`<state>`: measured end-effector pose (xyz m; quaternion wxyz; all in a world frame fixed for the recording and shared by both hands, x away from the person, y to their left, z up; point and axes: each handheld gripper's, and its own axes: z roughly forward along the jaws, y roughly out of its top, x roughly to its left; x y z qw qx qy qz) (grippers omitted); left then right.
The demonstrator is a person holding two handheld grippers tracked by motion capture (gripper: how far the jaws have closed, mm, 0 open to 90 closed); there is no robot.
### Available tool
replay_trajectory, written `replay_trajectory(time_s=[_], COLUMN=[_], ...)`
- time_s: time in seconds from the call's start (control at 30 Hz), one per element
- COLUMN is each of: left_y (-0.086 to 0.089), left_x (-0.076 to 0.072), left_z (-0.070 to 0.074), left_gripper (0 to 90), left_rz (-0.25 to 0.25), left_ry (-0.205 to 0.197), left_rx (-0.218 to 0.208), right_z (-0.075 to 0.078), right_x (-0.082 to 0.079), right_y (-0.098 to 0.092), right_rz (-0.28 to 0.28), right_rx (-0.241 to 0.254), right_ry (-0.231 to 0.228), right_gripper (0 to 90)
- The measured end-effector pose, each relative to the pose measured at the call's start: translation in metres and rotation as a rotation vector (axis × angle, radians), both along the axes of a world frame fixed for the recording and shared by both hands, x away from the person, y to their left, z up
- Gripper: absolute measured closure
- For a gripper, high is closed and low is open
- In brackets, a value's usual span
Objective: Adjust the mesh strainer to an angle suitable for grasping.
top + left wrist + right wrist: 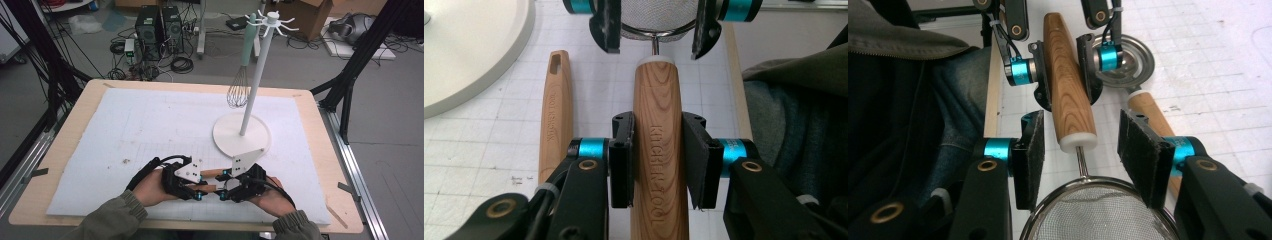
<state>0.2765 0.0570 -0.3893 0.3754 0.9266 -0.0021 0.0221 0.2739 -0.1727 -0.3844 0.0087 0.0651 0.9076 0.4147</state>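
A strainer with a light wooden handle [659, 200] and a wire mesh bowl [1098, 215] is held level just above the mat, near the table's front edge. My left gripper [658, 130] is shut on that handle, both pads pressed against the wood. Facing it, my right gripper [1082, 127] stands open. Its jaws straddle the handle's white end cap and the thin wire neck [1081, 160], and neither pad touches them. In the high view the left gripper [200, 187] and right gripper [222, 184] meet tip to tip.
A second utensil lies on the mat beside the strainer, with a wooden handle [555, 115] and a metal bowl [1130, 57]. Behind it stands a white hook stand [255, 70] on a round base [227, 135]. A whisk [239, 90] hangs from the stand.
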Motion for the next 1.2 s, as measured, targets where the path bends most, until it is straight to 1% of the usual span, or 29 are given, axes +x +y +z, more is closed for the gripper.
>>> replay_trajectory(time_s=[0.03, 0.33, 0.53, 0.67, 0.8, 1.0, 1.1, 1.2], left_y=[-0.0002, -0.0039, -0.0055, -0.0054, -0.0056, -0.0057, -0.0055, -0.0052], left_x=[0.0004, -0.0011, -0.0015, -0.0016, -0.002, -0.0023, -0.0021, -0.002], left_z=[-0.0001, 0.0009, 0.0024, 0.0025, 0.0023, 0.0022, 0.0023, 0.0027], left_gripper=[67.8, 67.8, 67.8, 67.7, 67.8, 67.7, 67.7, 67.6], left_rz=[-0.002, -0.007, -0.016, -0.016, -0.013, -0.018, -0.024, -0.021], left_ry=[-0.001, -0.003, -0.009, -0.009, -0.006, -0.003, -0.005, -0.006], left_rx=[0.005, 0.004, 0.006, 0.006, 0.001, 0.002, 0.002, -0.001], right_z=[-0.0005, -0.0041, -0.005, -0.0057, -0.0065, -0.0062, -0.0059, -0.0047], right_x=[-0.0001, 0.0007, 0.0009, 0.0008, 0.0013, 0.0015, 0.0009, 0.0005], right_y=[0.0008, 0.0044, 0.0052, 0.0061, 0.0076, 0.0074, 0.0074, 0.0071], right_rz=[0.002, 0.022, 0.031, 0.042, 0.055, 0.057, 0.061, 0.058], right_rx=[-0.013, -0.041, -0.059, -0.061, -0.069, -0.072, -0.073, -0.079], right_ry=[0.002, 0.006, 0.004, 0.012, 0.009, 0.014, 0.009, 0.003], right_gripper=[53.8, 57.8, 62.9, 65.6, 66.4, 67.4, 67.7, 67.8])
